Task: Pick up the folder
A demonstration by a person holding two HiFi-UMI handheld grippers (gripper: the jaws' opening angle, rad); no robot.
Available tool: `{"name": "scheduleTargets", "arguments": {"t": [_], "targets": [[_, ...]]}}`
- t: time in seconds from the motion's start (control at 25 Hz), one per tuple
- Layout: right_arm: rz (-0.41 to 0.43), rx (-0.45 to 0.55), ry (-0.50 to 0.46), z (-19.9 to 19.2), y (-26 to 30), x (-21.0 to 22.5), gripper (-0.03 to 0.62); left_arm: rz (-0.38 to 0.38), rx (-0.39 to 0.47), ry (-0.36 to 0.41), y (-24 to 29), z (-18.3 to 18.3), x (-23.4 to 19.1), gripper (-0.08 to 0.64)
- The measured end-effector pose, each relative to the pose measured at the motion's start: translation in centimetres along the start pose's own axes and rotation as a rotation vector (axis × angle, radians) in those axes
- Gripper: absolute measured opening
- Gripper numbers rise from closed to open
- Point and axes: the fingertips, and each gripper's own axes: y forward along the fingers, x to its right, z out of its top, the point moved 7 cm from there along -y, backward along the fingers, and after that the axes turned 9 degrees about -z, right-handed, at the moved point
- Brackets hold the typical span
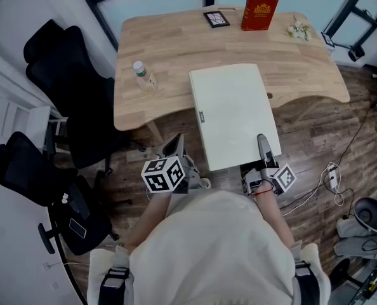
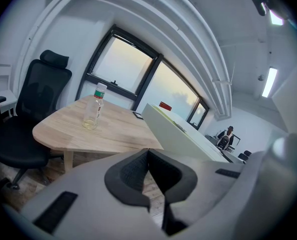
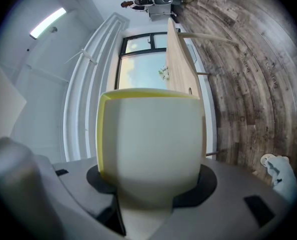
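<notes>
**Fig. 1. Objects in view, counted by kind.**

We count one table [image 1: 176, 46], one folder [image 1: 230, 110], one bottle [image 1: 144, 76], one red book [image 1: 259, 10], one small black frame [image 1: 216, 19], two black chairs [image 1: 61, 68] [image 1: 20, 167], and two grippers, a left gripper [image 1: 174, 146] and a right gripper [image 1: 263, 142]; we also find one distant person [image 2: 227, 135].

Cream shirt [image 1: 214, 253], grey black-padded left tool [image 2: 148, 153]

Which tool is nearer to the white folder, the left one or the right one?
Right. The right tool grips the folder at its near edge. The left tool, shut and empty, hangs beside the folder's left side without touching it.
</notes>
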Motion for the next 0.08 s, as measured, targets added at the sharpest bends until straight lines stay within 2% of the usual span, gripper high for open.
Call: {"name": "scheduleTargets", "arguments": {"t": [0.08], "targets": [[-0.002,0.001,0.003,0.0,0.05,-0.05,0.279,0.0,0.0,0.001,0.0,0.11,0.0,0.02]]}}
